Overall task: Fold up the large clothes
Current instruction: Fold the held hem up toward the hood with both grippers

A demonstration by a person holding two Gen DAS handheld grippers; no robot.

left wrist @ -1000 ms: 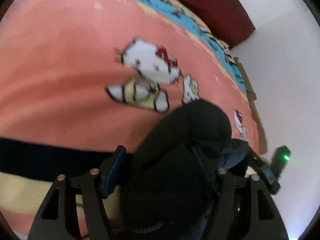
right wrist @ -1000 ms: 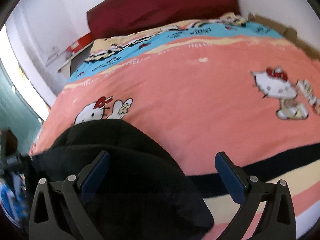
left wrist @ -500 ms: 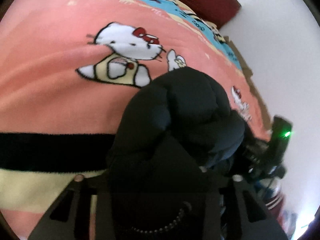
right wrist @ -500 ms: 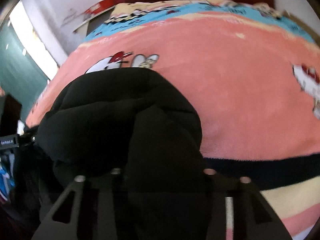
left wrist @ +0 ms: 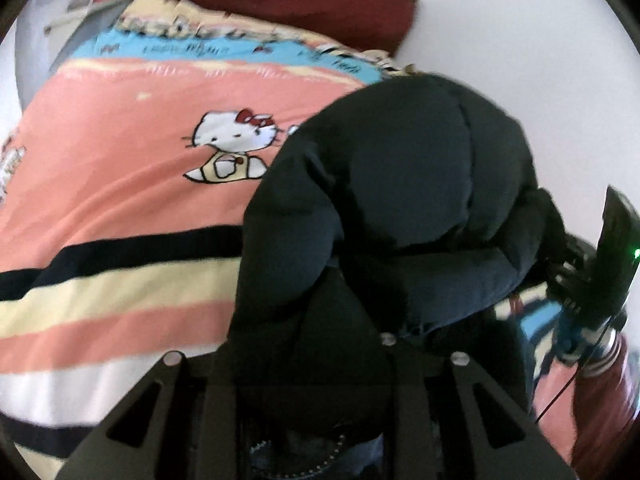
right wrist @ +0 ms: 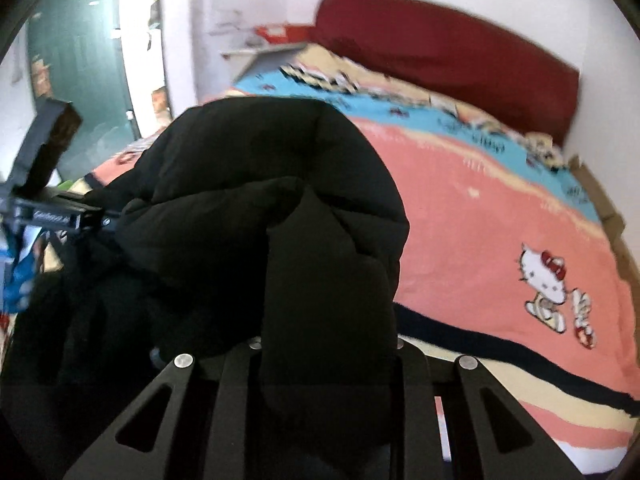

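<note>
A black puffer jacket (left wrist: 400, 184) hangs bunched in a thick roll above the pink cartoon-cat blanket (left wrist: 120, 184). My left gripper (left wrist: 316, 312) has its jaws closing on a fold of it; the fabric covers the fingertips. In the right wrist view the same jacket (right wrist: 272, 200) bulges over my right gripper (right wrist: 324, 320), whose jaws are also closing with padded cloth pinched between them. Each gripper grasps one end of the jacket. The right gripper's body (left wrist: 616, 264) shows at the jacket's far right end, the left gripper's body (right wrist: 44, 184) at its left end.
The bed's blanket (right wrist: 480, 240) spreads out beyond the jacket, with a dark red headboard (right wrist: 440, 64) at the far end and white wall beside it. A green door (right wrist: 80, 60) and a small cluttered shelf (right wrist: 272, 44) lie to the left.
Both grippers went from open around the jacket to closed on it. They then lifted it off the blanket and rolled, so more of the bed and room shows.
</note>
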